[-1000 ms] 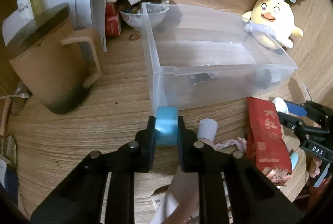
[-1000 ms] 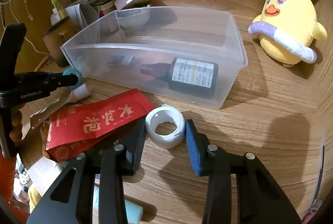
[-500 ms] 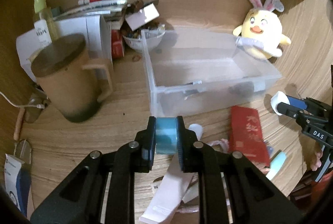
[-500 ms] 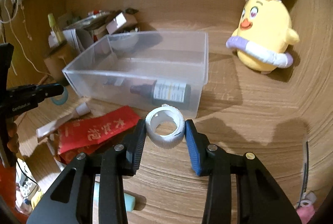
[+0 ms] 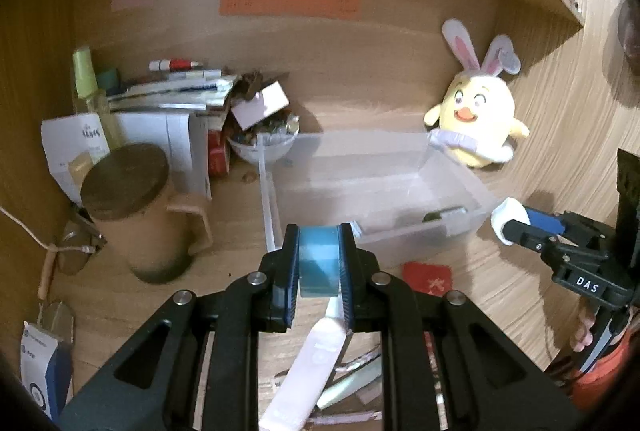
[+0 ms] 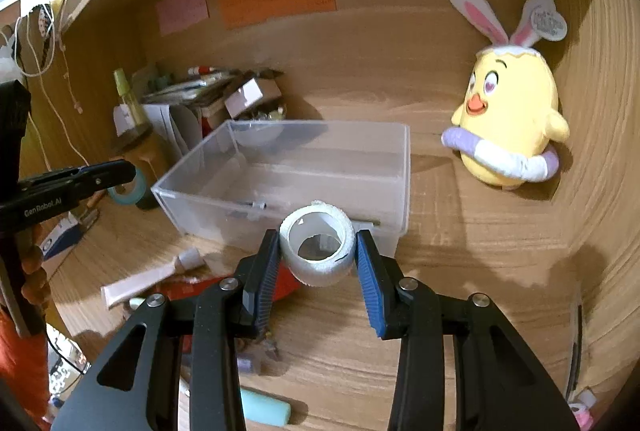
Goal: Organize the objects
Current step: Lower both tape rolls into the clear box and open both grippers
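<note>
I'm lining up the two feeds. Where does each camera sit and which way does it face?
Left wrist: on the left gripper, shut on a blue tape roll, facing the clear bin; the right gripper shows at right.
Right wrist: on the right gripper, shut on a white tape roll, facing the bin's other side.
Shared: bin, plush chick.

On the worktop (image 5: 360, 103), the bin (image 5: 400, 159) sits mid-scene with a bottle (image 5: 444, 213) lying inside. The lidded mug (image 5: 136, 207) stands to its left, the plush chick (image 5: 476, 123) behind its right corner, and a bowl (image 5: 260, 147) behind its left corner.
</note>
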Motion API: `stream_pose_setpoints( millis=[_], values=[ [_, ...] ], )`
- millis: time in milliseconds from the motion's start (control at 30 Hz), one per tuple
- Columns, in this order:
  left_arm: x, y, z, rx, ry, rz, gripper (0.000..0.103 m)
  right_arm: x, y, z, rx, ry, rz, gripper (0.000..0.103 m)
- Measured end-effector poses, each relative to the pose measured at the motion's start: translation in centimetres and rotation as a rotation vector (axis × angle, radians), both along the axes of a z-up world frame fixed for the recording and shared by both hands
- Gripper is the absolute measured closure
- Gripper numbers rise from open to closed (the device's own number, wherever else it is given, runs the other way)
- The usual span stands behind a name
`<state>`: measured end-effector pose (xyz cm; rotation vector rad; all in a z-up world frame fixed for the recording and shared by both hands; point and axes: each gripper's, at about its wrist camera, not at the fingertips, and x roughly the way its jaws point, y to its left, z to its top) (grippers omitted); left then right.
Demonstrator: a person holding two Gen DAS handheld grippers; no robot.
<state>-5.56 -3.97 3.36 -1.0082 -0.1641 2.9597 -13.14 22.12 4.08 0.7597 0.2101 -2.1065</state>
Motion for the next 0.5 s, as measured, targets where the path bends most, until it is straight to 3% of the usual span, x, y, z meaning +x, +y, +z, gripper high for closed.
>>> stream_pose_setpoints(
  millis=[267,500],
  values=[
    [-0.9,0.5,2.1,-0.013,0.057,-0.001,0.086,-0.5,-1.1,2.1,-0.048,0.046,0.006,0.068],
    [-3.0,0.8,2.1,-0.023,0.049,0.001,0.086,-1.2,-2.7,3.4,-0.073,0.062,0.023,0.068]
  ],
)
